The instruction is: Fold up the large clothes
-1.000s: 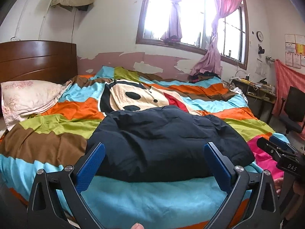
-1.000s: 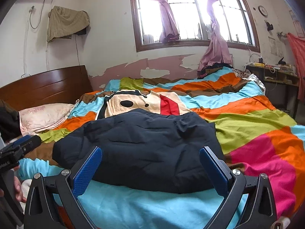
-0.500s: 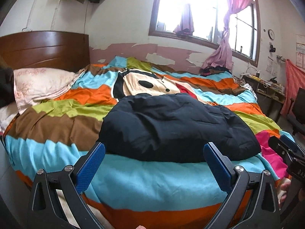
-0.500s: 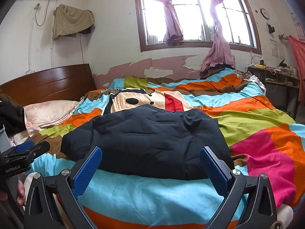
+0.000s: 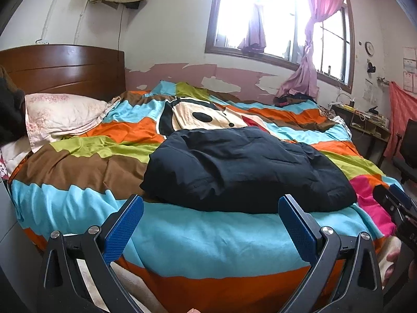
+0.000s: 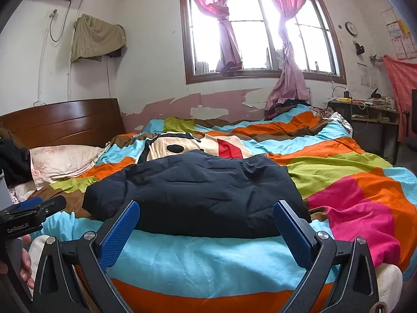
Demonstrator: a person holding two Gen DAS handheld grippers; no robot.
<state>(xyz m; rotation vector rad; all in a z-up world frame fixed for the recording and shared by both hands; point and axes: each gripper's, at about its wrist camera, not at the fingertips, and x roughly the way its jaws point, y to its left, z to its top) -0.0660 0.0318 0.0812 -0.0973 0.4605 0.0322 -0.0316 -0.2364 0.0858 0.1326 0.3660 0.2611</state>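
A dark navy padded garment (image 5: 242,169) lies folded into a thick bundle on the striped bedspread (image 5: 208,240), also seen as the same garment (image 6: 198,193) in the right wrist view. My left gripper (image 5: 209,229) hangs open in front of the bed's near edge, short of the garment, holding nothing. My right gripper (image 6: 206,230) is likewise open and empty, back from the bundle's near edge. The right gripper's body (image 5: 396,208) shows at the left view's right edge; the left gripper's body (image 6: 28,216) shows at the right view's left edge.
A floral pillow (image 5: 60,114) rests against the wooden headboard (image 5: 62,70) on the left. A desk (image 5: 367,125) and a dark chair (image 5: 409,154) stand right of the bed. A window with pink curtains (image 6: 260,26) fills the far wall.
Both grippers have drawn back and lower from the garment, so more of the bed's front edge shows. The garment has not moved and both jaws stay open.
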